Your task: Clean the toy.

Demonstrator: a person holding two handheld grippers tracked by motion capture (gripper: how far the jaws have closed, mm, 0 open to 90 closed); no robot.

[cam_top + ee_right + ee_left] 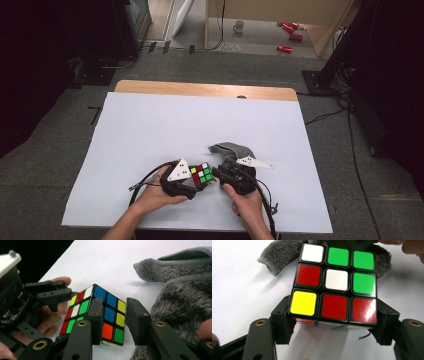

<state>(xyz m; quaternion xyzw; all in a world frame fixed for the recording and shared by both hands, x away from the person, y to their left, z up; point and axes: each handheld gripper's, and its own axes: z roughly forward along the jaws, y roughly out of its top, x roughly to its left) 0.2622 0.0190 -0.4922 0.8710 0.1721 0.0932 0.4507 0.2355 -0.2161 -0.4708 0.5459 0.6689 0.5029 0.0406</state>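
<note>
A scrambled Rubik's cube (201, 174) is held between both grippers near the front of the white sheet (175, 120). In the left gripper view its top face (335, 280) shows white, green, red and yellow tiles. My left gripper (335, 320) is shut on the cube's nearest layer, one jaw on each side. It comes in from the left (194, 183). My right gripper (113, 315) meets the cube (110, 315) from the right (217, 176), jaws against opposite faces beside the blue, yellow and orange side.
A grey fuzzy cloth (230, 149) lies crumpled just behind the right gripper, close to the cube (180, 290). The wooden table edge (200, 89) runs along the back. A mug (239, 26) and red cans (287, 37) lie on the floor beyond.
</note>
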